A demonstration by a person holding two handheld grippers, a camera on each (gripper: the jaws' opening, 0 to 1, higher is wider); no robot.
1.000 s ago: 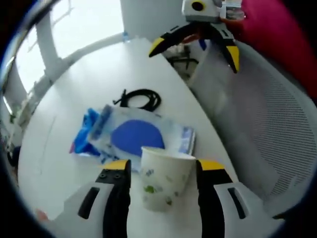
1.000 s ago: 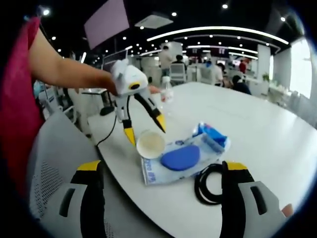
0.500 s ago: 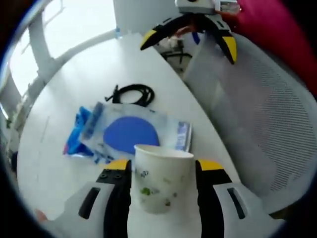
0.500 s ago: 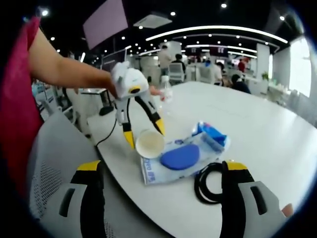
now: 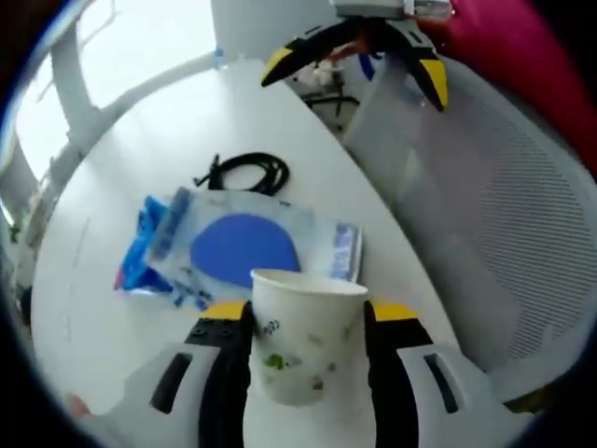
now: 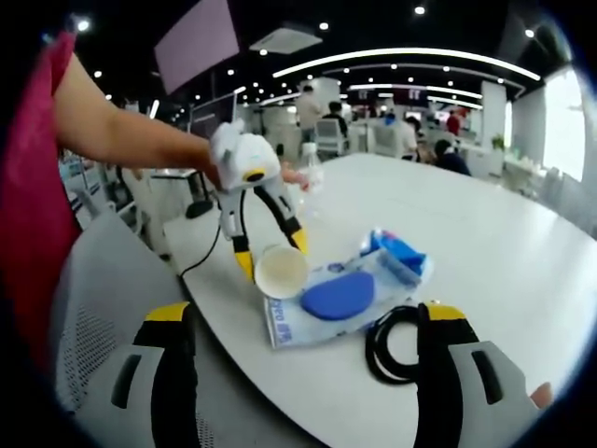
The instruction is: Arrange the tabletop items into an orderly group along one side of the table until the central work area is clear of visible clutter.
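While left gripper [image 5: 308,322] fingers clamp paper cup [image 5: 305,333], plastic pouch [image 5: 250,248], black cable [image 5: 244,173] beyond, right gripper [image 6: 303,322] fingers apart.

Open-plan office: ceiling light strips [image 6: 401,58] are glowing over seated people [image 6: 446,154], a white table [image 6: 485,233] and a mesh chair [image 5: 522,233].

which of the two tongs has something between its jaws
The left tongs: a paper cup sits gripped between their jaws. The right tongs gape wide over the table's edge, with nothing held.
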